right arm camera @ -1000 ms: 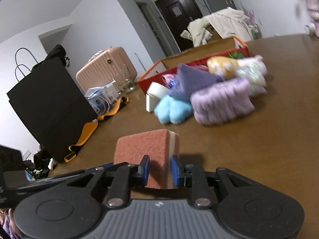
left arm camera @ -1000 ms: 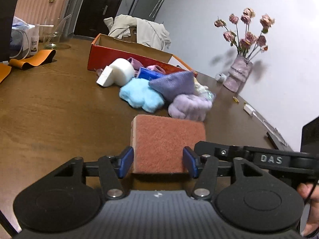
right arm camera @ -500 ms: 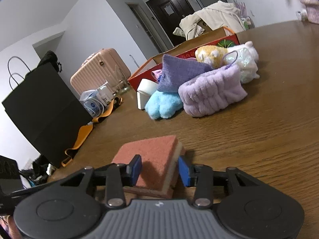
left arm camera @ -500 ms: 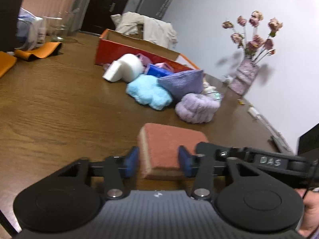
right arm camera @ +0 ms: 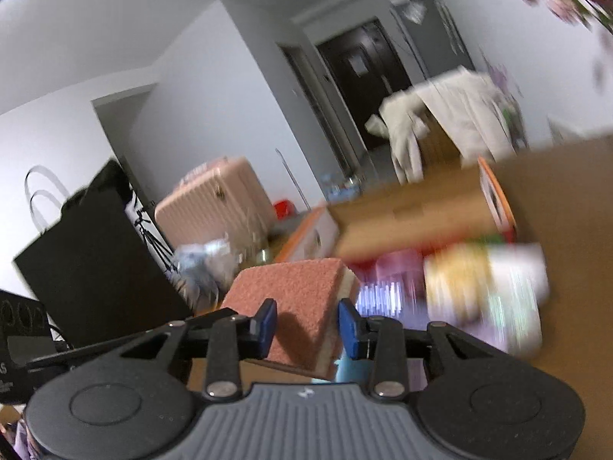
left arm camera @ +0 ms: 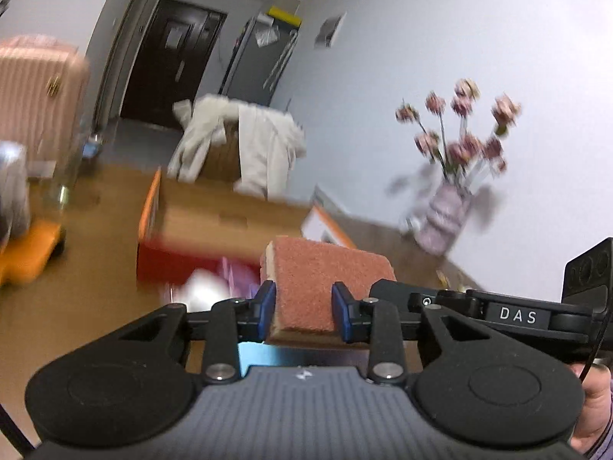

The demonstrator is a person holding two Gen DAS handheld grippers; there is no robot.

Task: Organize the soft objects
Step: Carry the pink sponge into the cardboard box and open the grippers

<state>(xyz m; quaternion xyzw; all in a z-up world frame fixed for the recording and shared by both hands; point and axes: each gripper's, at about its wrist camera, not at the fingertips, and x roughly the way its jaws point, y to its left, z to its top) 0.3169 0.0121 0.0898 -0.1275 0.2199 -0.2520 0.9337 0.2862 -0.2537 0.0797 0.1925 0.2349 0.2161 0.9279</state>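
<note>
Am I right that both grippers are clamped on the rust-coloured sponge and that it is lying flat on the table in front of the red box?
Not quite: the sponge is off the table, held in the air by the left gripper and right gripper, as both wrist views show. The red box is ahead.

Soft, even indoor light, fairly dim, with no glare. Motion blur smears the room in both views, worst on the box (left arm camera: 214,230) and flowers (left arm camera: 459,130). Straight lines bow toward the dark fisheye corners.

A rust-red sponge (left arm camera: 329,281) with a cream layer is seen; blue pads (left arm camera: 266,308), an orange-red box (left arm camera: 153,237), pink ribbed suitcase (right arm camera: 214,203).
</note>
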